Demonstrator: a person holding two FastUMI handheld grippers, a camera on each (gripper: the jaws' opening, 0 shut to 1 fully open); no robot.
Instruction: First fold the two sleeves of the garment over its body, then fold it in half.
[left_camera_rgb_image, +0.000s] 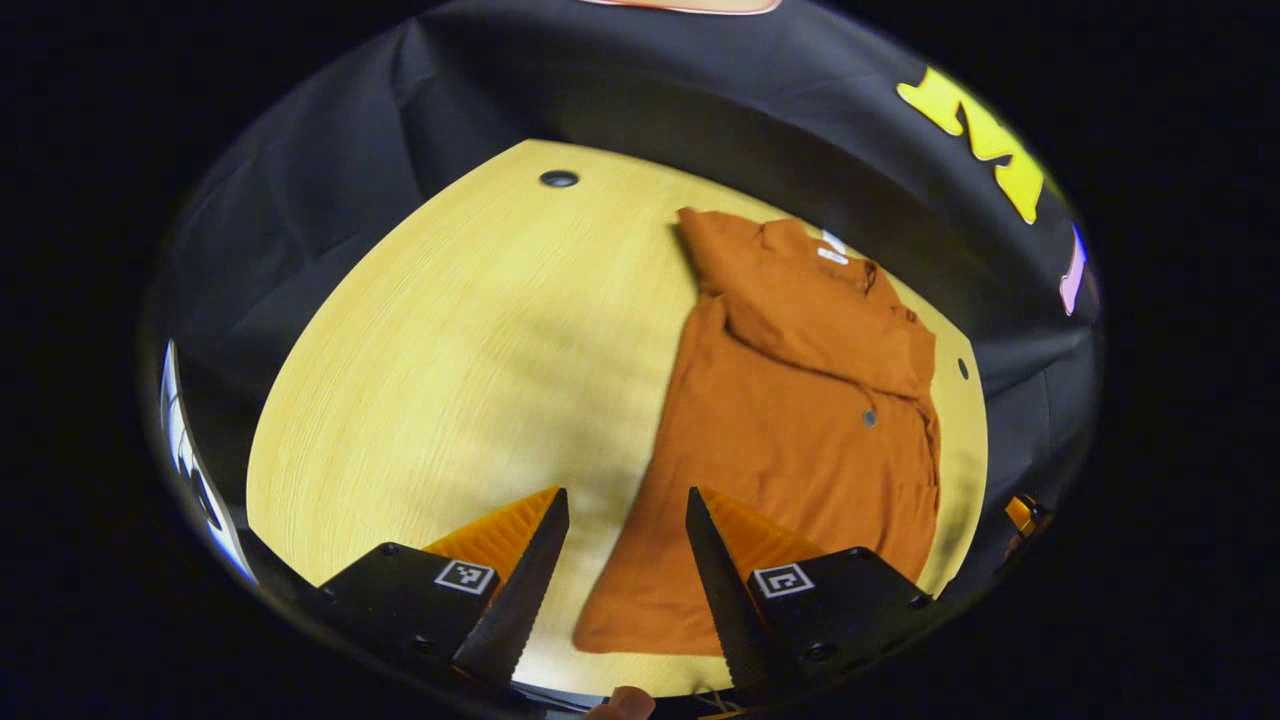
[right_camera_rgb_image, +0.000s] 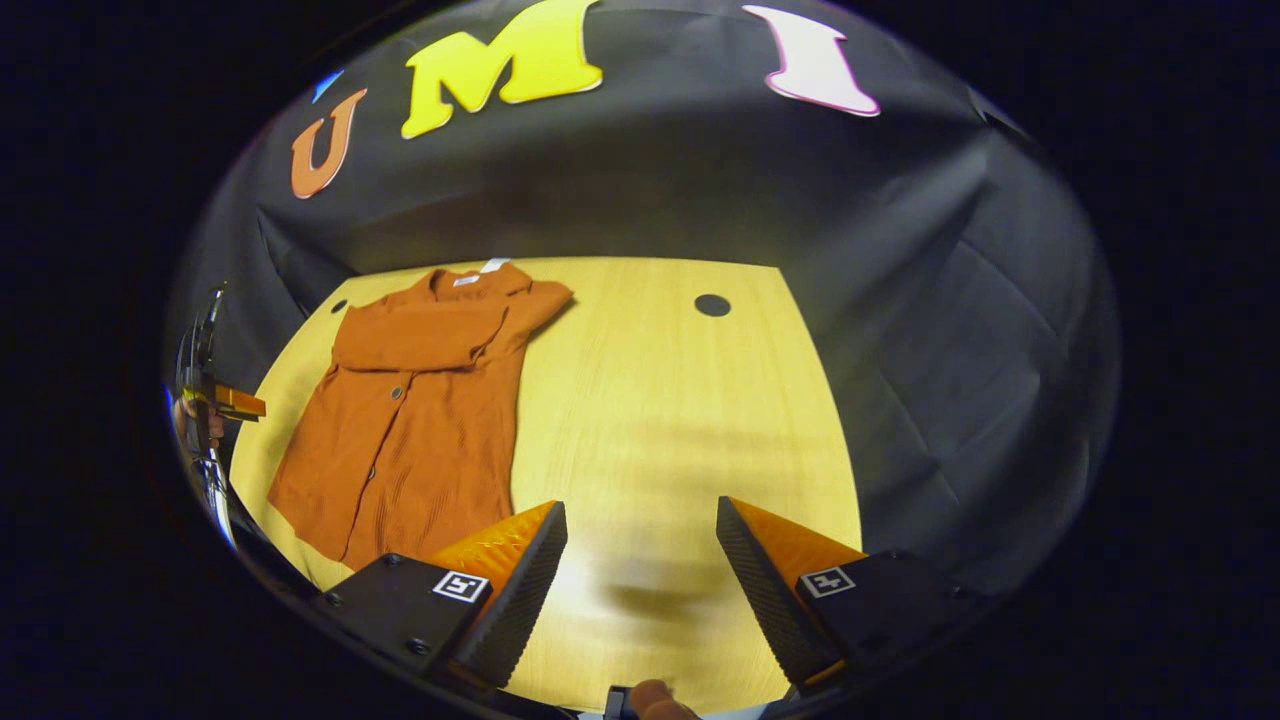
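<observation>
both grippers raised and open over the surface; garment flat, sleeves folded in

left gripper view, left to right: bare pale wood surface (left_camera_rgb_image: 440, 340) takes the left half, with a small dark round hole (left_camera_rgb_image: 559, 179) near its far edge. left gripper (left_camera_rgb_image: 627, 560) at the bottom, its two fingers (left_camera_rgb_image: 520, 580) spread apart, nothing between them, held above the surface and not touching the cloth. the orange garment (left_camera_rgb_image: 800, 430) lies flat on the right part of the surface, collar at the far end with a white tag (left_camera_rgb_image: 832, 255), hem at the near end, partly behind the right-hand finger. one sleeve (left_camera_rgb_image: 830, 325) is folded across the chest. a dark button (left_camera_rgb_image: 869, 417) shows on the front. a second small hole (left_camera_rgb_image: 963, 368) sits just beyond the garment's right edge.

right gripper view, left to right: at the far left edge the other gripper shows, blurred, state not readable there. the garment (right_camera_rgb_image: 410, 420) lies on the left part of the surface (right_camera_rgb_image: 680, 400), collar far, hem near, sleeve (right_camera_rgb_image: 420, 345) laid over the body, buttons down the front. a dark hole (right_camera_rgb_image: 712, 305) further right on bare wood. right gripper (right_camera_rgb_image: 641, 570) at the bottom, fingers (right_camera_rgb_image: 525, 590) wide apart and empty, over bare wood well apart from the garment, a soft shadow beneath.

garment not yet folded in half.
</observation>
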